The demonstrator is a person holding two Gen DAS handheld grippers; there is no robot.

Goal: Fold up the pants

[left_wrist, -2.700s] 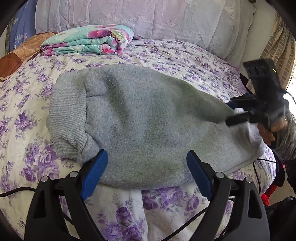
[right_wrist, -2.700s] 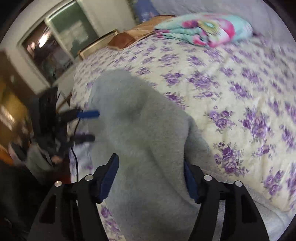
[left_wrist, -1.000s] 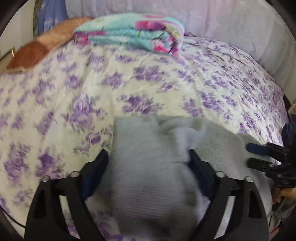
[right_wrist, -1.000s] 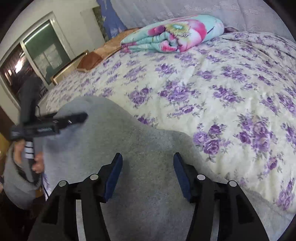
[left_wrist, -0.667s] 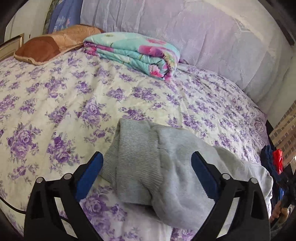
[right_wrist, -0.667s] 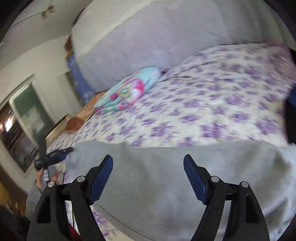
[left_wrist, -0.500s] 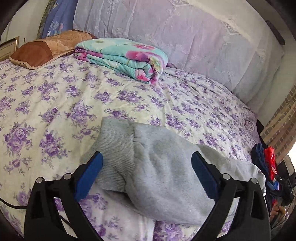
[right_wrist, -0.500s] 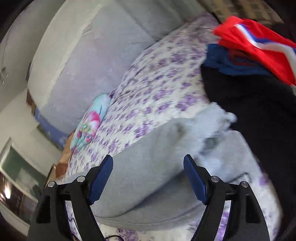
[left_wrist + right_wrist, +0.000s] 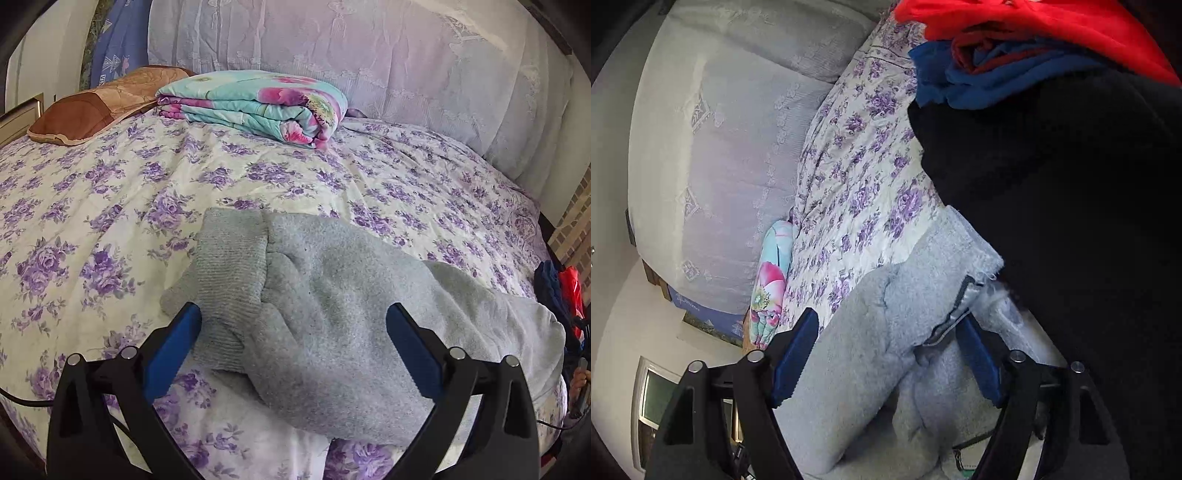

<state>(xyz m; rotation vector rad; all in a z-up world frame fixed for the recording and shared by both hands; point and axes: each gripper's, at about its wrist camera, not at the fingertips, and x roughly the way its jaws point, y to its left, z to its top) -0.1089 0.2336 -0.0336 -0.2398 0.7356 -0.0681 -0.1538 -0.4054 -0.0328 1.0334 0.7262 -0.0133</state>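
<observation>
While pants [image 9: 332, 314] stretch rightward on bed [image 9: 110, 206] | left claw [image 9: 293, 347] gapes empty | right claw [image 9: 886, 358] closing, straddles waist, nearer.

A wide bed [image 9: 295, 184] fills the room, spread with a cream cover printed in purple flowers. At its head, a tall headboard [image 9: 369, 66] draped in pale lilac embroidered cloth stands against a white wall [image 9: 613, 110], and just before it lie a folded turquoise-and-pink quilt [image 9: 258, 99] and, to the quilt's left, a brown pillow [image 9: 96, 107]. Right of the bed shows a strip of brick wall [image 9: 574, 218]; a window [image 9: 653, 402] shows in the right wrist view, and daylight falls evenly on the cover.
</observation>
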